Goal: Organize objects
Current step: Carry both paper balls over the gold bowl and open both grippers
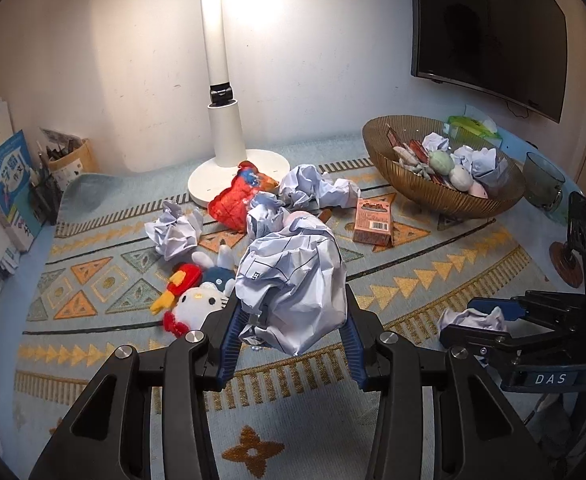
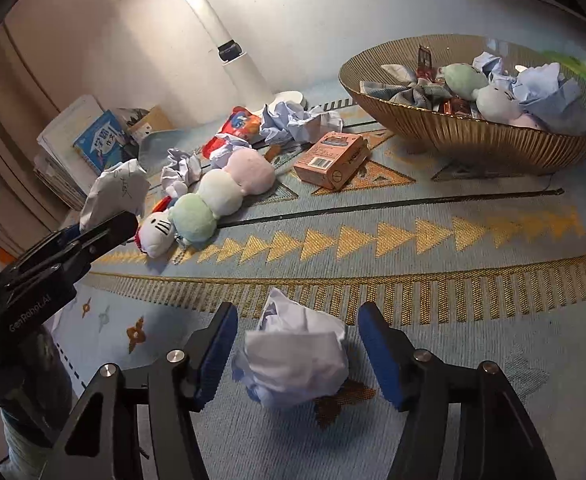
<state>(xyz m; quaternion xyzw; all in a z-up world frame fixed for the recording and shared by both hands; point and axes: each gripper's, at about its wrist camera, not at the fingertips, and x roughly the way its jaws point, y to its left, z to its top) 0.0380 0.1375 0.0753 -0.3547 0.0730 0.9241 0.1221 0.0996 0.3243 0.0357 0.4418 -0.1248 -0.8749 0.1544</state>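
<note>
The left gripper (image 1: 291,320) clamps a crumpled paper ball (image 1: 293,288) above the counter — it goes next into the bowl (image 1: 445,196). The right gripper (image 2: 297,344) straddles another paper wad (image 2: 297,360), jaws apart — closing comes next.

The surface (image 1: 105,380) is covered by a pale blue cloth with orange triangles and gold stripes. On it stand a white lamp base (image 1: 237,176), a ribbed amber bowl (image 1: 445,196) and a green glass (image 1: 543,180). Crumpled paper balls (image 1: 175,232), a red packet (image 1: 233,200), a pink box (image 1: 373,222), plush toys (image 1: 197,300) and a paper wad (image 2: 297,364) lie loose.
</note>
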